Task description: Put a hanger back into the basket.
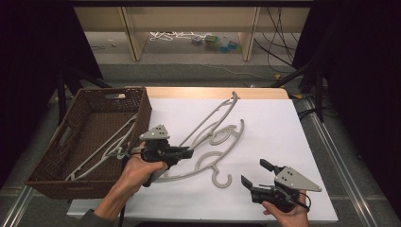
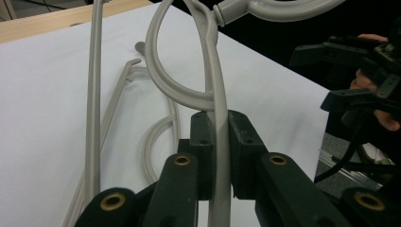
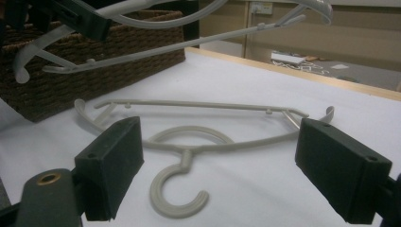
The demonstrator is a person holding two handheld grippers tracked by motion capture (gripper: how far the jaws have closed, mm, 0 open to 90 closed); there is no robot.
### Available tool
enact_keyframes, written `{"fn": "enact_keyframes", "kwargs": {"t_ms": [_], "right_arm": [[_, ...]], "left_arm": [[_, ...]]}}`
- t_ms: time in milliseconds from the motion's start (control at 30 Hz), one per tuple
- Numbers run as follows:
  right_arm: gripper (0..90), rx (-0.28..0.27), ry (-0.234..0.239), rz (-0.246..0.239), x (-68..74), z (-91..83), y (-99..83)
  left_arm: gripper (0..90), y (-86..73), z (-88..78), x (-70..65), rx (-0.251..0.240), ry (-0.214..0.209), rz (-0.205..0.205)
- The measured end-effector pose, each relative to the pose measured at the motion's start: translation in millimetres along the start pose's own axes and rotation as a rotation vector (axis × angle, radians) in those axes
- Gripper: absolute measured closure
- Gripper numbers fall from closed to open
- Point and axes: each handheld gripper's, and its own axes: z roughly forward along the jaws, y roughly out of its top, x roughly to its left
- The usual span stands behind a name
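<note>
The left tool (image 1: 188,152) is clamped on the thin bar of a grey hanger (image 1: 215,116), holding it raised off the white counter (image 1: 274,142) just right of the wicker basket (image 1: 78,137). A second hanger (image 1: 215,163) lies flat on the counter, near the middle. The right tool (image 1: 255,172), at the near right, has its jaws wide apart with nothing between them
</note>
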Motion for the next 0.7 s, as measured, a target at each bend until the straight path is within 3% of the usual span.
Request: {"fn": "enact_keyframes", "kwargs": {"t_ms": [67,133,433,700], "right_arm": [[16.9,0.018,-0.010,-0.007,0.2,-0.7,-0.1],[16.9,0.009,-0.009,-0.004,-0.1,-0.5,-0.5],[16.9,0.008,-0.009,-0.004,0.1,-0.2,-0.1],[16.9,0.003,-0.001,0.004,0.5,1.7,-1.7]], "left_arm": [[81.7,2.0,-6.6,0.0,-0.030,-0.019,-0.023],[81.7,5.3,-13.1,-1.2,-0.027,0.000,-0.004],[81.7,26.2,-48.7,-12.5,-0.061,0.002,0.021],[81.7,39.9,-82.6,-14.2,-0.068,0.066,0.070]]}}
